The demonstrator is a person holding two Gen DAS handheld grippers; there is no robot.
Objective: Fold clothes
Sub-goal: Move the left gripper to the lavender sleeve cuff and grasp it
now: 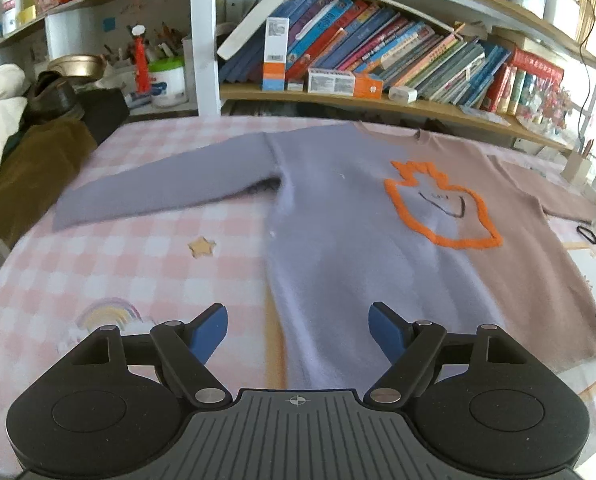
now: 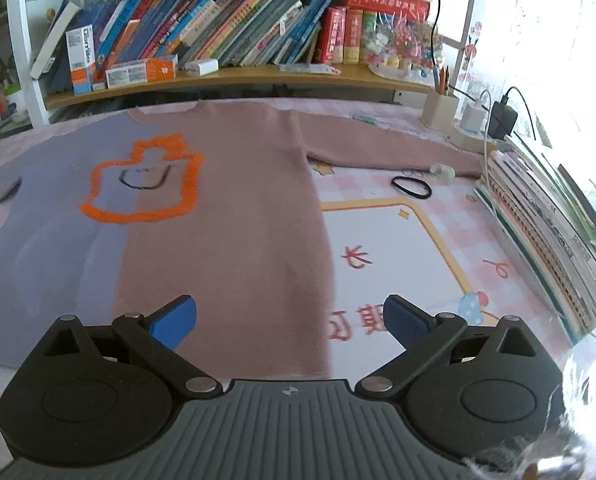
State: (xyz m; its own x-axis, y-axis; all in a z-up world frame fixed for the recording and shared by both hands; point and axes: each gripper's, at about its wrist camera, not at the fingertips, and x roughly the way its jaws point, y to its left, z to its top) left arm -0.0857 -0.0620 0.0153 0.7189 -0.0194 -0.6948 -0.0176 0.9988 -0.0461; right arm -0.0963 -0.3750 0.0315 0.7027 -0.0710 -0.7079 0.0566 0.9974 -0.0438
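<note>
A two-tone sweater [image 1: 338, 216] lies flat, front up, on the table, lilac on its left half and dusty pink on its right, with an orange outlined figure [image 1: 442, 204] on the chest. Both sleeves are spread outward. In the right wrist view the sweater [image 2: 226, 208] fills the left and middle. My left gripper [image 1: 298, 330] is open and empty above the lilac hem. My right gripper [image 2: 290, 320] is open and empty above the pink hem near the sweater's right edge.
A pink checked tablecloth [image 1: 138, 256] covers the table. A black hair tie [image 2: 412, 187] and a small pale object [image 2: 444, 172] lie near the right sleeve. Stacked books [image 2: 546, 232] line the right edge. A bookshelf [image 1: 378, 60] stands behind. Brown clothing [image 1: 30, 176] sits at left.
</note>
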